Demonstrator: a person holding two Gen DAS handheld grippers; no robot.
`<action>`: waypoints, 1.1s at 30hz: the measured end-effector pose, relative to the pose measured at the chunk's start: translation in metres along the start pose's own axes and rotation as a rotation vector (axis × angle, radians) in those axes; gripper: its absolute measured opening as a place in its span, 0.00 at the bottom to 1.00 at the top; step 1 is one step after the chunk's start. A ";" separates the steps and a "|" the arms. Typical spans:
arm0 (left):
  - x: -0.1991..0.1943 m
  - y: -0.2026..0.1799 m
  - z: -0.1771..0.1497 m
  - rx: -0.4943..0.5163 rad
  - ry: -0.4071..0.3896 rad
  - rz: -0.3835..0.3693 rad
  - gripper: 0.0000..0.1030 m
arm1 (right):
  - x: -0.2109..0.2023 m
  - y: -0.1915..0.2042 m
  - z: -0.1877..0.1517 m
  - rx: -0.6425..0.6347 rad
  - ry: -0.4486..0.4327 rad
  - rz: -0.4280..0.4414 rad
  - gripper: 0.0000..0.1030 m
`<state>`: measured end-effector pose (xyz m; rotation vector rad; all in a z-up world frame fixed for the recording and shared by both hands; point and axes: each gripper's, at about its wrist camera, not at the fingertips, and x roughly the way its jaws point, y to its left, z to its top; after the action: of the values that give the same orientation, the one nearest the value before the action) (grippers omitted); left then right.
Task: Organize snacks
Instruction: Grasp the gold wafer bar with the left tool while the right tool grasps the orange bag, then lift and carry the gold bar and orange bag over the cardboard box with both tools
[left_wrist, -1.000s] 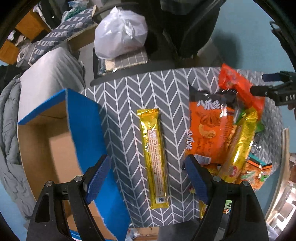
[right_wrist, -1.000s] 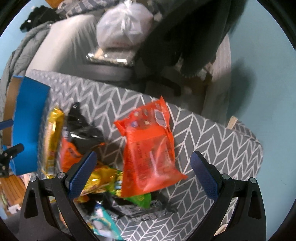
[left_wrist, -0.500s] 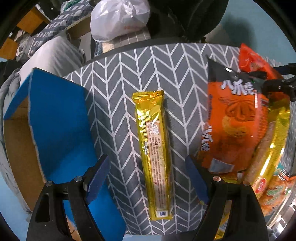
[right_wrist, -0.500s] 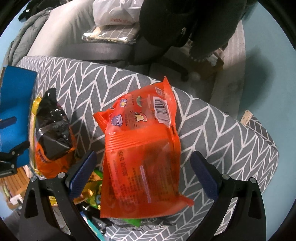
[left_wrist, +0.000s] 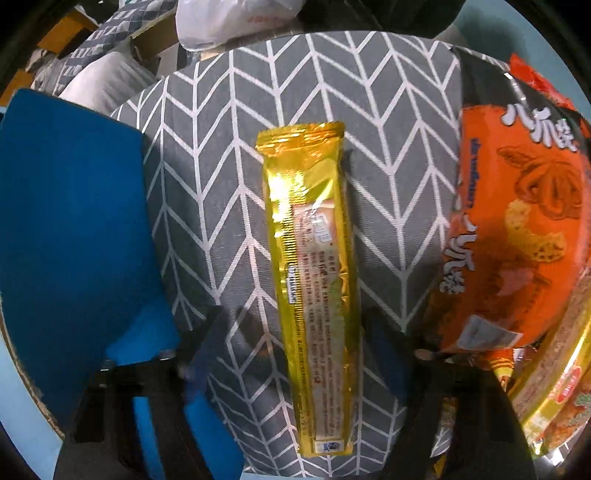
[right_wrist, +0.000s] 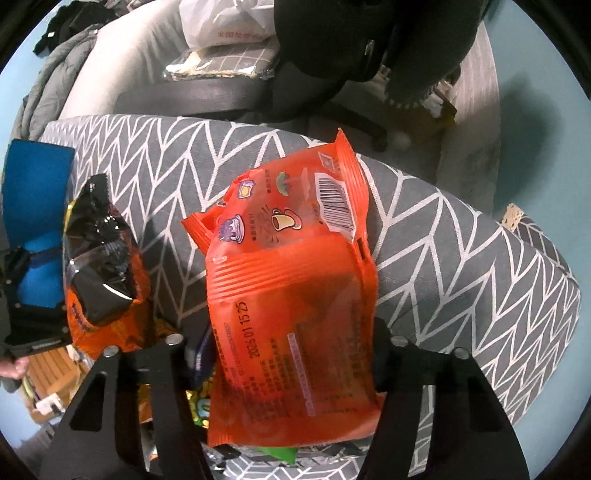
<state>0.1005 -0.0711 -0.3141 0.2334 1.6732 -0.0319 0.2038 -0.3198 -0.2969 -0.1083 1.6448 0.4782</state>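
Note:
In the left wrist view a long gold snack bar (left_wrist: 314, 291) lies lengthwise on the grey chevron cloth (left_wrist: 295, 110). My left gripper (left_wrist: 291, 347) is open, its fingers low on either side of the bar's near half. In the right wrist view an orange snack pack (right_wrist: 291, 295) lies on top of the snack pile. My right gripper (right_wrist: 284, 354) is open, its fingers straddling the pack's near half. An orange and black chip bag (left_wrist: 517, 229) lies right of the gold bar and shows in the right wrist view (right_wrist: 103, 266) too.
A blue-sided cardboard box (left_wrist: 74, 229) stands left of the gold bar, close to my left finger. More gold and green packets (left_wrist: 554, 387) lie under the chip bag. A chair with a white plastic bag (right_wrist: 229, 26) stands beyond the table.
Both grippers have come down and forward. The gold bar now lies between my left fingers and the orange pack between my right fingers. Both stay open.

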 end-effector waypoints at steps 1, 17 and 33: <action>0.000 0.002 0.000 -0.013 -0.008 -0.018 0.63 | -0.002 0.000 0.000 0.002 -0.006 -0.005 0.55; -0.020 0.004 -0.025 -0.009 -0.086 -0.057 0.28 | -0.036 0.017 -0.022 -0.047 -0.121 -0.065 0.47; -0.099 0.011 -0.046 0.010 -0.187 -0.082 0.28 | -0.090 0.046 -0.050 -0.034 -0.218 -0.044 0.47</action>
<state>0.0666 -0.0662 -0.2096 0.1642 1.4960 -0.1203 0.1538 -0.3150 -0.1954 -0.1135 1.4186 0.4678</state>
